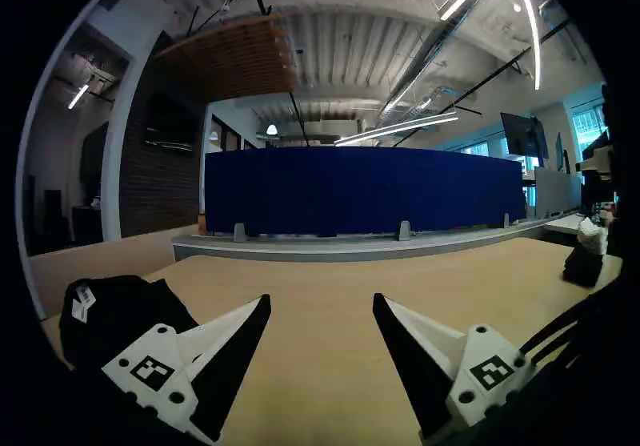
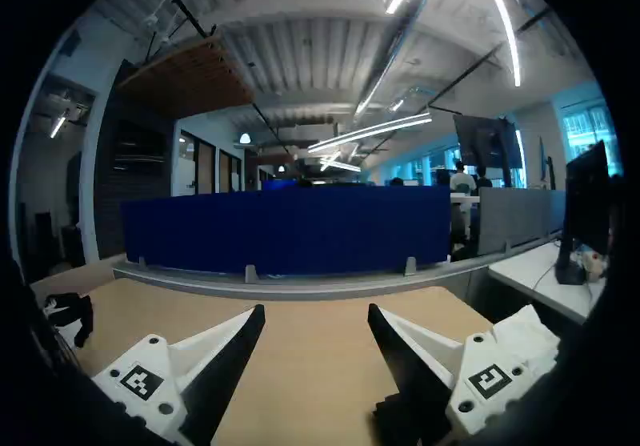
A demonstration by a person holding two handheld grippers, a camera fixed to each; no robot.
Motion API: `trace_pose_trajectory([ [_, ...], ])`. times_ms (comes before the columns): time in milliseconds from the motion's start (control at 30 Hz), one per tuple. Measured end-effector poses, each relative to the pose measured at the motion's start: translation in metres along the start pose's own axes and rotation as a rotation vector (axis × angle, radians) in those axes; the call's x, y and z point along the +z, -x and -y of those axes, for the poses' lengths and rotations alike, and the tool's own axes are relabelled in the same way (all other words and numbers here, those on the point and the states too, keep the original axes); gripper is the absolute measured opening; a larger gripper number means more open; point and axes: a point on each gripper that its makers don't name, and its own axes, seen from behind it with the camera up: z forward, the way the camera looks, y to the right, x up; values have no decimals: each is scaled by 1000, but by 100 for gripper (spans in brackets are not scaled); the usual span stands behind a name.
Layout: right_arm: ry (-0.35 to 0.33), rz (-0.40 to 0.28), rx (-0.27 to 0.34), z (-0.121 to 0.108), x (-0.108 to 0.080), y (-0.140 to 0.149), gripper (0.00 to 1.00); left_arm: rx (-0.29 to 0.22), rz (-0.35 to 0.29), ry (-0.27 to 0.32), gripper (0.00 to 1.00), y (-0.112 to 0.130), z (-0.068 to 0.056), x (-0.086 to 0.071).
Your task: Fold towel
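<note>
Left tongs (image 1: 320, 298): jaws stood apart, nothing between them. Each finger was a white moulded plastic wedge with a black inner face, tapering to a point. Each carried a square black-and-white coded marker (image 1: 152, 371) and no readable lettering.

Right tongs (image 2: 315, 308): same construction and same markers, jaws likewise apart and gripping nothing.

Both tongs were held low over a desk (image 1: 320, 282) with a smooth, matt, light wood-grain top.

The towel (image 1: 128, 310), a soft black cloth, lay bunched on the desk just behind the left tongs' left finger. It was not in contact with either pad. A small white tag (image 1: 81, 302) was attached to it; any print on the tag was too small to read. In the right gripper view the towel (image 2: 74, 311) appeared at the far left of the desk (image 2: 312, 358), well apart from the right tongs.

A pale, crumpled item (image 2: 524, 330) sat beside the right tongs' right finger; its material could not be determined.

A blue fabric-faced partition (image 1: 360, 190) on grey feet ran along the desk's far edge.
</note>
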Motion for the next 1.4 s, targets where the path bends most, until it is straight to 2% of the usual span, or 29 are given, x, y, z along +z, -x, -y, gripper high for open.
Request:
trace_pose_trajectory([
  [267, 1, -3, 9, -5, 3, 41, 100, 0, 0, 0, 94, 0, 0, -1],
  [600, 3, 11, 78, -8, 5, 104, 100, 0, 0, 0, 94, -2, 1, -2],
  [767, 19, 6, 93, -12, 9, 116, 100, 0, 0, 0, 94, -2, 1, -2],
  [1167, 0, -10, 71, -1, 10, 128, 100, 0, 1, 0, 95, -2, 2, -2],
  [1400, 2, -28, 35, 1, 8, 129, 100, 0, 1, 0, 94, -2, 2, -3],
])
